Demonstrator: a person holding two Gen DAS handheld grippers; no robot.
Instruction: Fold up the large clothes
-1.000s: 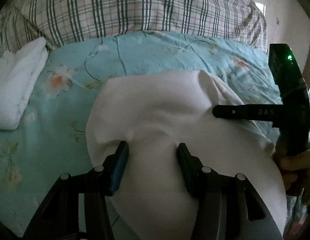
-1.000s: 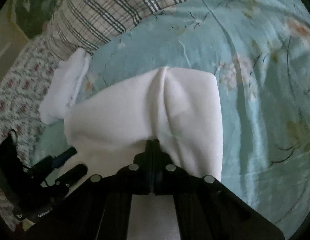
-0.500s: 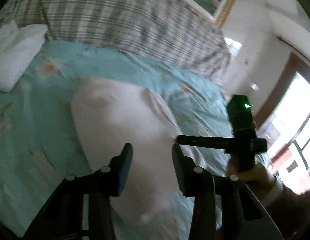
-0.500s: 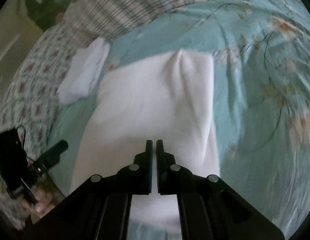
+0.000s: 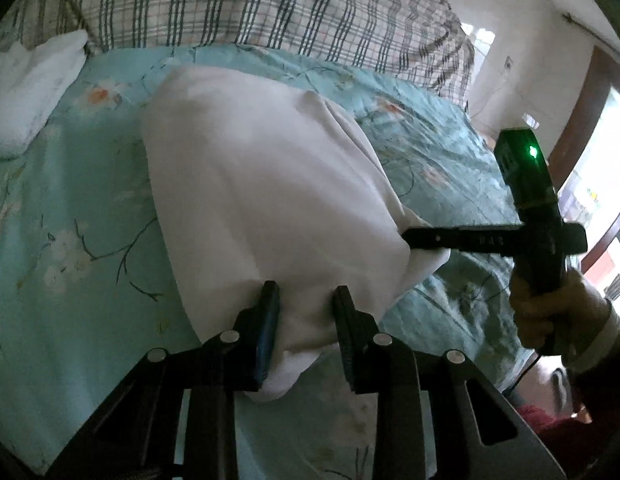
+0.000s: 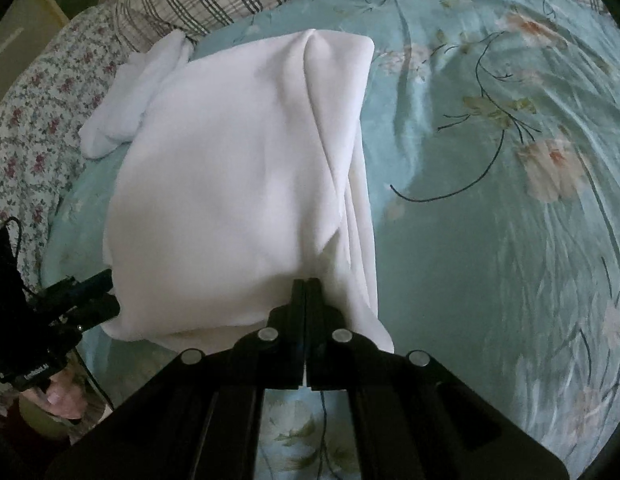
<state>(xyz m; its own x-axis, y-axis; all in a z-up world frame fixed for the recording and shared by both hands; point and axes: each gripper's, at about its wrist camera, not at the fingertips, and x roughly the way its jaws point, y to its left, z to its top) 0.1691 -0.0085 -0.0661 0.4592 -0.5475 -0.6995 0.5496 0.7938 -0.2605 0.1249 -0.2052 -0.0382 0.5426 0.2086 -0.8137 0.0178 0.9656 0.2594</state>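
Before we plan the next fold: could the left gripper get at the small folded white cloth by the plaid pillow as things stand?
Probably not yet. The left gripper is closing around the near edge of the large white garment, so it is occupied. The small folded cloth lies in the open on the bedspread.

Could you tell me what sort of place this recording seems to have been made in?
Most likely a bedroom at home. The white garment lies on a bed with a light blue floral bedspread, a plaid pillow lies along its far side, and a folded white cloth rests beside that.
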